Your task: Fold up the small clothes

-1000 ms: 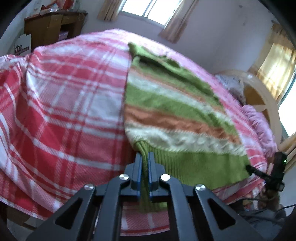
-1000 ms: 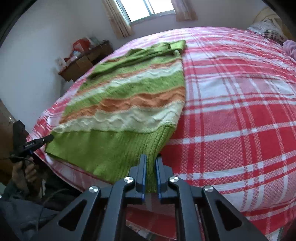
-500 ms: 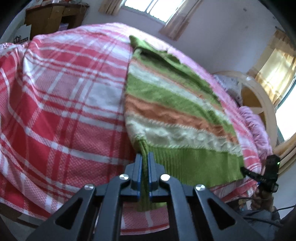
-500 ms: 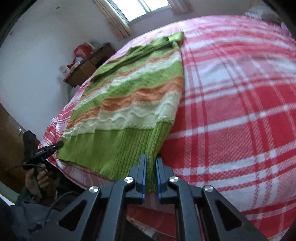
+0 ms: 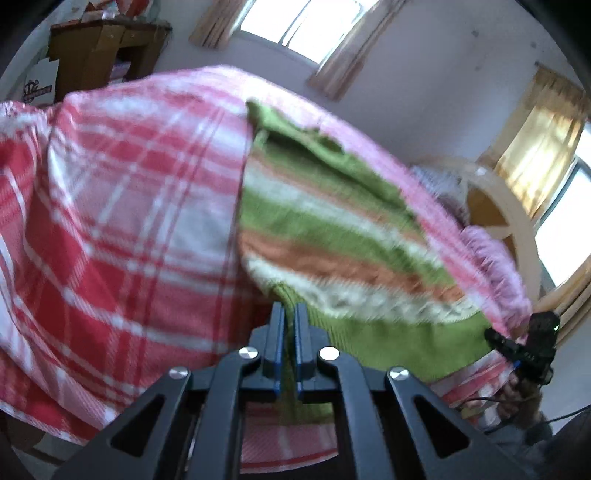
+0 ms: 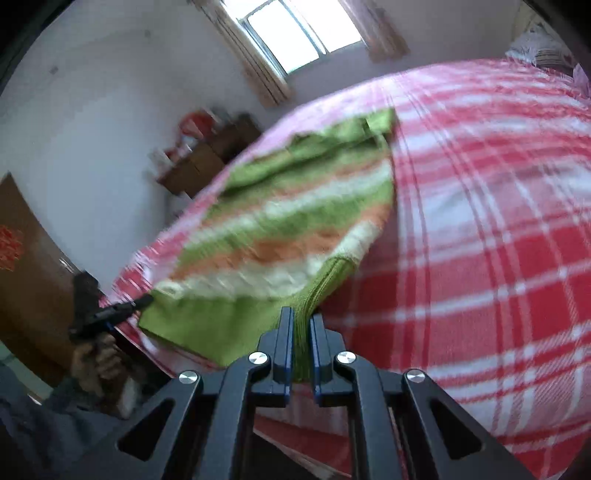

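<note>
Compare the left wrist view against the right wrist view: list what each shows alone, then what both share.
Only the left wrist view: the yellow curtains, the curved wooden headboard, and the left gripper from behind, shut on the sweater's hem.

Only the right wrist view: the brown door and the right gripper from behind, shut on the hem's other corner.

Both: the striped green sweater, the red plaid bedspread, the wooden desk, a bright window, and the opposite gripper at the frame edge.

Motion blur smears the sweater [image 5: 332,236] stripes and bedspread [image 5: 129,206] plaid; each hem corner is hidden between closed jaws
</note>
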Demonstrator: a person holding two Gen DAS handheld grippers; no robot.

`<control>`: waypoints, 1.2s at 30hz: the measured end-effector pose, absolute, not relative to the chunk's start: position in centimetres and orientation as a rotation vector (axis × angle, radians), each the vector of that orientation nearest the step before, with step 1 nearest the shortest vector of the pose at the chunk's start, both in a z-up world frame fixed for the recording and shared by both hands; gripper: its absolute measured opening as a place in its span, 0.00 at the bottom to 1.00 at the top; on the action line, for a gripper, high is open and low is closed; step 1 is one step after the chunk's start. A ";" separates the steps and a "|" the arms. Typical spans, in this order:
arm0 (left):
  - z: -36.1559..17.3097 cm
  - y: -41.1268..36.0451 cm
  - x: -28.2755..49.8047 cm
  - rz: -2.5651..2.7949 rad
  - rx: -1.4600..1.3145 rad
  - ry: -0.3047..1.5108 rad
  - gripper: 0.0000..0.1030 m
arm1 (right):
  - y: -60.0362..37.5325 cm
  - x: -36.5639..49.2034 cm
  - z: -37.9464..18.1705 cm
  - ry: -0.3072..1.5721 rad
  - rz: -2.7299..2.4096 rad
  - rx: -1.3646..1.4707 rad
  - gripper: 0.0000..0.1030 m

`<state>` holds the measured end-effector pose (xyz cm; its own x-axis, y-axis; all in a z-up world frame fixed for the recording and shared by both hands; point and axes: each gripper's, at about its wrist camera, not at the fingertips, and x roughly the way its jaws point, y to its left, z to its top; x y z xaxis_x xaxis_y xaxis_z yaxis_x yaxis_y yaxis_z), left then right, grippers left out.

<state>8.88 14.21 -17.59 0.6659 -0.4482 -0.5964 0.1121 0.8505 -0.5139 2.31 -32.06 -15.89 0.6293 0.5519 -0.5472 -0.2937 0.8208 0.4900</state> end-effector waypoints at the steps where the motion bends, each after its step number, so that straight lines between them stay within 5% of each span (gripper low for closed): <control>1: -17.1 14.4 9.0 -0.338 -0.481 0.772 0.04 | -32.4 2.4 -15.1 0.719 0.510 0.394 0.07; 25: -7.4 14.9 19.3 -0.403 -0.610 0.549 0.00 | -33.4 11.1 -4.6 0.433 0.509 0.375 0.04; 30: -8.7 14.4 20.4 -0.339 -0.554 0.676 0.00 | -33.4 13.6 -4.3 0.441 0.514 0.390 0.04; 32: -10.7 14.1 19.3 -0.328 -0.522 0.777 0.12 | -33.5 13.4 -5.0 0.457 0.513 0.395 0.04; 35: -14.0 13.0 16.9 -0.280 -0.447 0.935 0.59 | -34.0 12.9 -6.7 0.490 0.505 0.411 0.04; 36: -15.6 12.7 15.8 -0.280 -0.459 0.980 0.64 | -34.3 12.6 -7.3 0.506 0.496 0.421 0.04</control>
